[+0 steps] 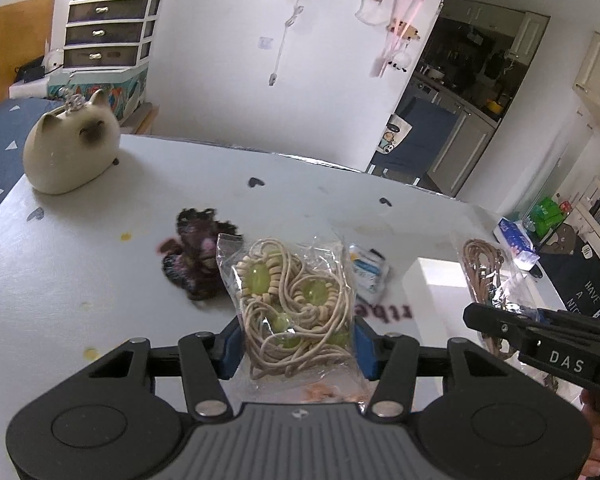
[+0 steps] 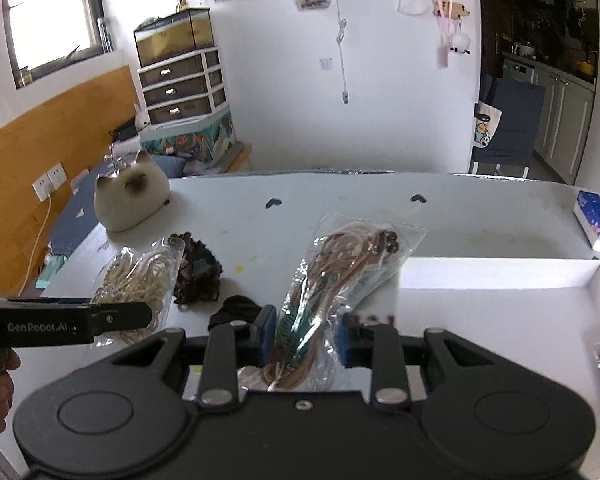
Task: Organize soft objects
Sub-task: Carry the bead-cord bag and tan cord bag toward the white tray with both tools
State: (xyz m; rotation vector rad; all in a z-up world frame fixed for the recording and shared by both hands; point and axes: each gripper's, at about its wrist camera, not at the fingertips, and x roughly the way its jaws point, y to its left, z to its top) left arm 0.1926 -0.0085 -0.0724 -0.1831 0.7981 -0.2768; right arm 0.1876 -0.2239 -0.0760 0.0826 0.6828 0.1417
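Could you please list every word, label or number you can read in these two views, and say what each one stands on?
"DAS": side of the right hand-held gripper.
"GenRobot.AI": side of the left hand-held gripper.
"HAVE A NI…", cut off: dark floor mat.
"rtbe", upside down and partly hidden: red print on the table.
Blue-and-white tissue pack: print too blurred to read.
Small packet on the table: unreadable.

the cat figure (image 1: 70, 150) is cream with a dark brown face. the table (image 1: 80, 280) is pale grey, dotted with dark hearts and yellow spots. one clear bag (image 1: 296, 304) holds beige cord, pale wooden beads and yellow-green stones; the other bag (image 2: 340, 280) holds tan-brown cord. the scrunchie (image 1: 198, 256) is dark purple-black with pink. the pads (image 1: 231, 344) are blue on black grippers.
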